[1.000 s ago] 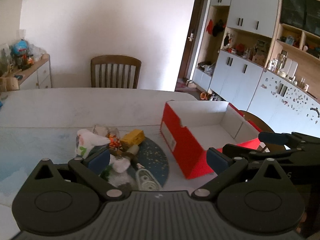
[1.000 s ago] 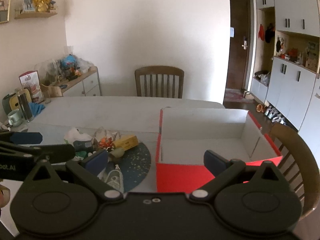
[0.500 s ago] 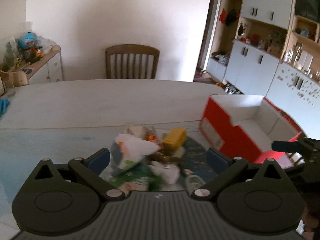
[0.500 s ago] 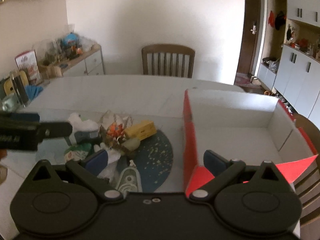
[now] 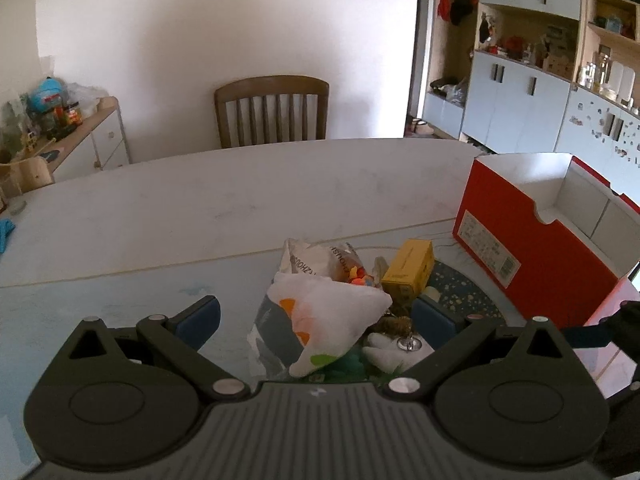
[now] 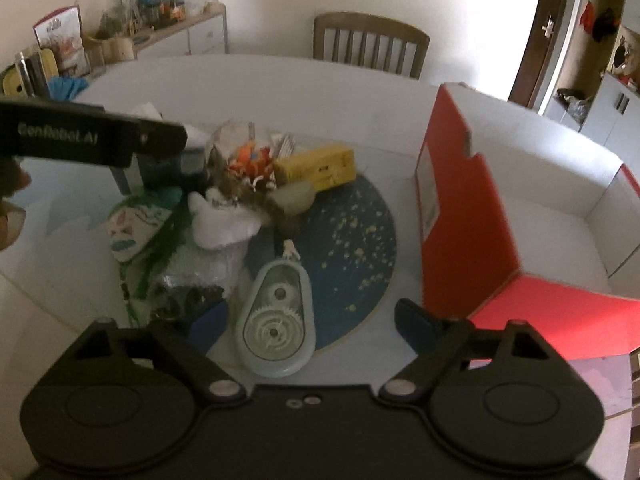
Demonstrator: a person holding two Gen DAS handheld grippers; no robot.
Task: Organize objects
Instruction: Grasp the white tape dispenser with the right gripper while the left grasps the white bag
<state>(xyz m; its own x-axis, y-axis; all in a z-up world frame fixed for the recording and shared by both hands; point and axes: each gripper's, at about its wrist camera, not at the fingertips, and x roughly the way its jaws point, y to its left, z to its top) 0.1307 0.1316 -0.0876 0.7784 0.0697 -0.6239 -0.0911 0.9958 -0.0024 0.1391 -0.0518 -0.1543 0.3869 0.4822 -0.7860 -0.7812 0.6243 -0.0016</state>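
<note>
Soft, dim daylight from right side; wall [image 5: 240,40] evenly lit. Strong fisheye bending at edges. Right wrist view slightly motion-blurred; corners vignetted dark.

Not much readable here tbh. The black arm of the left tool [image 6: 92,136], seen at the left of the right wrist view, has "GenRobot.AI" printed in pale letters. The crinkly clear bag [image 5: 316,258] at the far side of the pile shows "ZHOUSH…" in dark capitals, upside down and cut off. The red box [image 5: 532,248] on the right has a white label sticker [image 5: 486,246], print too small to make out.
</note>
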